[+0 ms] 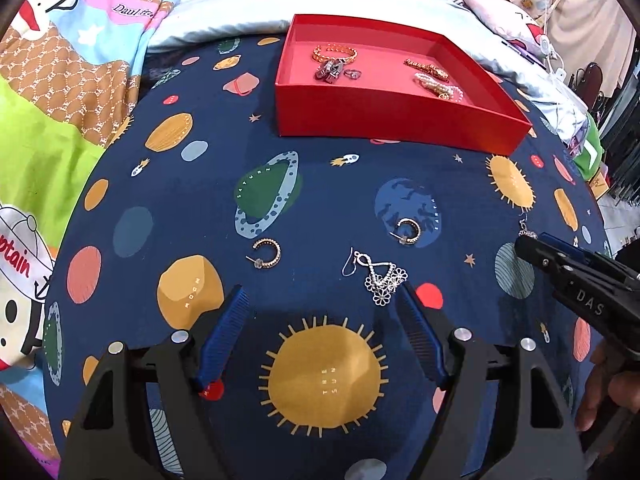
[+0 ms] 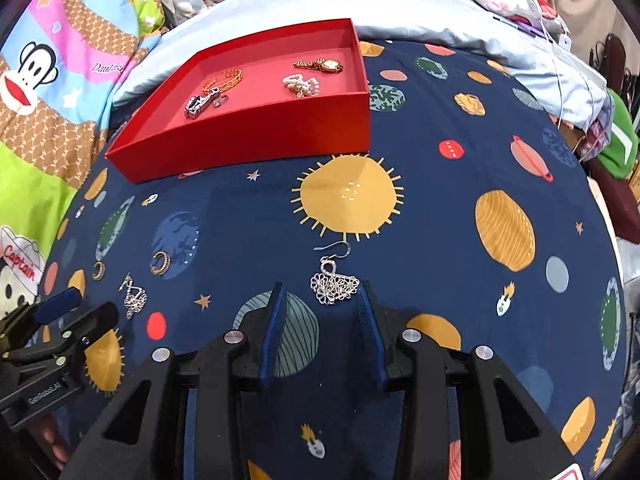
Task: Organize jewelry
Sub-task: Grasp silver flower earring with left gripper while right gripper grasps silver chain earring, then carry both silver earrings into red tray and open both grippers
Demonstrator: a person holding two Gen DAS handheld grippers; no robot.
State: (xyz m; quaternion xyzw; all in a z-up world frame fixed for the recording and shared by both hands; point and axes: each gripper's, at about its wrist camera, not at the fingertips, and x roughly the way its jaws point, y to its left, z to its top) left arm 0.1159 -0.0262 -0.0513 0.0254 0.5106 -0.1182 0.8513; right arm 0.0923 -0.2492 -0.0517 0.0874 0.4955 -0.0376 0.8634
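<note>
A red tray (image 1: pixel 400 120) (image 2: pixel 256 148) sits at the far side of a navy space-print cloth. It holds a gold chain bracelet (image 1: pixel 334 53), a silver piece (image 1: pixel 330 70), a ring (image 1: pixel 353 74), a gold watch (image 2: pixel 322 65) and pearls (image 2: pixel 301 84). On the cloth lie two gold hoop earrings (image 1: pixel 267 255) (image 1: pixel 408 232) and two silver dangle earrings. One silver earring (image 1: pixel 380 278) lies just ahead of my open left gripper (image 1: pixel 322 300), near its right finger. The other silver earring (image 2: pixel 334 282) lies between the fingertips of my open right gripper (image 2: pixel 320 294).
The cloth (image 1: pixel 320 200) covers a bed. A cartoon-print quilt (image 1: pixel 60 100) lies to the left, a pale blue pillow (image 1: pixel 240 4) behind the tray, and clutter with cables (image 2: pixel 560 40) to the right.
</note>
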